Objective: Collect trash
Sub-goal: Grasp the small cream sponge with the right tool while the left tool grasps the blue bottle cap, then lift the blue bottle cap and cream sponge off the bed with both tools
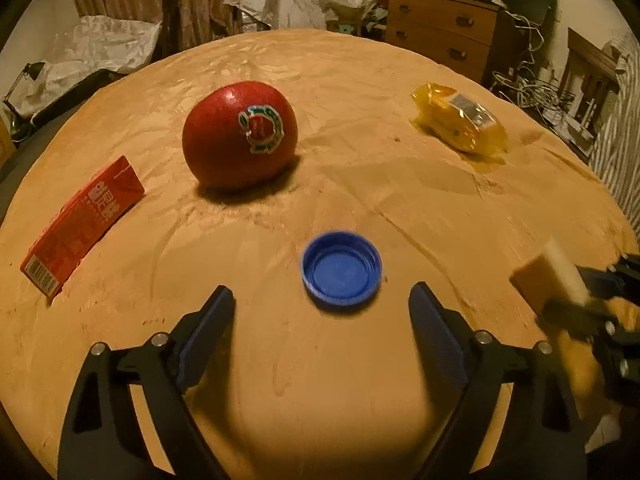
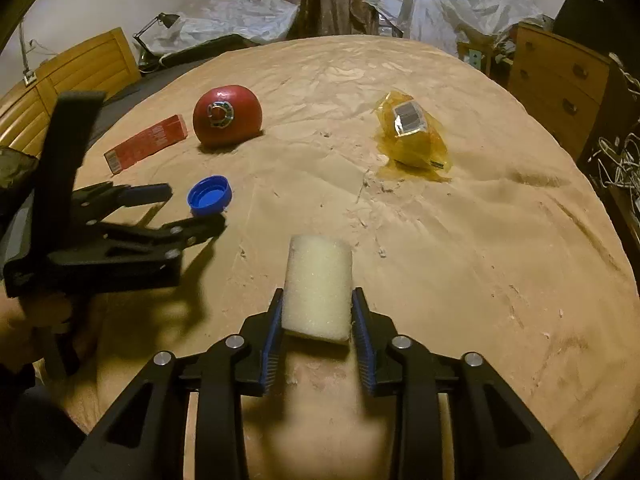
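Gripping a pale foam block [image 2: 318,292] between its blue-padded fingers, the right hand-held gripper [image 2: 318,316] hangs just above the tan worktop [image 2: 480,260]; the block sticks out forward past the fingertips. The left hand-held gripper [image 1: 322,300] stands wide, holding nothing, with its two fingers reaching toward a blue bottle cap [image 1: 341,267] that lies open side up on the worktop, just ahead of and between the tips. Farther back sits a red apple [image 1: 239,134] with a round sticker, and to its left a flattened red carton [image 1: 84,224] lies on its side. A crumpled yellow wrapper [image 1: 460,122] with a barcode label rests well apart on the right side. A wooden chest of drawers [image 1: 440,30] stands beyond the worktop.
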`<state>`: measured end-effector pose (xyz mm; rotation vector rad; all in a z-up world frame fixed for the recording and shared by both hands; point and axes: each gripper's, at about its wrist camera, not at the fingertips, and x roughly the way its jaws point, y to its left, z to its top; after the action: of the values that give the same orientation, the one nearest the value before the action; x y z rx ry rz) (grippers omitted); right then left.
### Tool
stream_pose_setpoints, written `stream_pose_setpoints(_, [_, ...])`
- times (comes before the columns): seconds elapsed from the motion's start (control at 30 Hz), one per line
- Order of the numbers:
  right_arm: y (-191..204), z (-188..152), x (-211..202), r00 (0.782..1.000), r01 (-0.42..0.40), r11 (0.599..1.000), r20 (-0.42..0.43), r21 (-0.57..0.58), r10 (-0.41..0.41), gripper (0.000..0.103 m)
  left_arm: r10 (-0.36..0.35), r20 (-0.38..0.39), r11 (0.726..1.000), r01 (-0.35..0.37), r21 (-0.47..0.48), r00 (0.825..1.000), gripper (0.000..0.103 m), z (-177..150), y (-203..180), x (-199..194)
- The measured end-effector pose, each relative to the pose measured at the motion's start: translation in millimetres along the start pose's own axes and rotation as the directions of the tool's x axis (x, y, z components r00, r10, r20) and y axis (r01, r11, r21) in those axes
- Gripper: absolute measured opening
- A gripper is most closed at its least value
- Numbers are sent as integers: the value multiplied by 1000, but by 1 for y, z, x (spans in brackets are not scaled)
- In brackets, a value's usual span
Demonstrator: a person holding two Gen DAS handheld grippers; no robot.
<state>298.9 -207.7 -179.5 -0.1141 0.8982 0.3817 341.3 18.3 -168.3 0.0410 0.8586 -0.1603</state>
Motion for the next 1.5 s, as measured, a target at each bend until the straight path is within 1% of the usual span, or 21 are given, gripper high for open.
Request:
stream_pose_setpoints(0.03, [0,1,0,1000,-3,1000,3,-3,3,40,9,3,1000,-9,-1,1000,81,2,-1,1])
stream_pose_setpoints(0.1, [0,5,0,1000,-3,1000,8,-8,3,40,28,9,1000,-28,-2,1000,70,4,-2,2])
stream_pose_setpoints(0.17, [5,10,3,1000,-4,1000,5,-13,4,40,47,14,999,-47,-10,999,63,5,-2,3])
stream_pose_setpoints(0.27, [10,12,7,1000,11,999,-5,-37,-11,40,61,23,998,-61,-3,998,54,4,-4,2])
stream_pose_setpoints(0.33, [10,11,10,1000,18,999,-17,-38,-19,39,67,24,998,-67,6,997,52,3,-6,2])
stream_pose_setpoints(0.47, [10,9,15,999,35,998,-25,-42,-36,34,69,25,997,-69,21,997,45,3,-10,2])
stream_pose_setpoints(0.6, [12,9,18,999,43,998,-23,-45,-44,33,61,25,998,-62,26,998,38,3,-10,1])
stream_pose_setpoints(0.83, [12,9,18,999,46,998,-10,-41,-47,32,62,26,998,-62,18,998,38,3,-11,0])
stream_pose_setpoints(1.0, [16,6,6,999,43,999,30,-33,-42,31,70,38,998,-70,-9,997,38,-1,-8,-12])
stream_pose_setpoints(1.1, [22,6,-11,997,39,999,73,-32,-37,31,76,71,996,-73,-45,995,38,-6,-2,-34])
stream_pose_setpoints(1.27, [38,4,-49,986,26,999,163,-22,-22,31,112,146,991,-98,-96,983,38,-20,6,-86])
stream_pose_setpoints(1.33, [48,1,-68,979,25,999,205,-27,-19,31,134,190,986,-112,-119,973,38,-25,7,-114])
stream_pose_setpoints(1.43, [61,-3,-95,966,14,1000,259,-25,-7,31,149,251,983,-115,-144,956,38,-31,5,-150])
stream_pose_setpoints(1.5, [70,-7,-118,952,6,1000,306,-21,1,31,163,292,981,-122,-151,943,38,-34,0,-171])
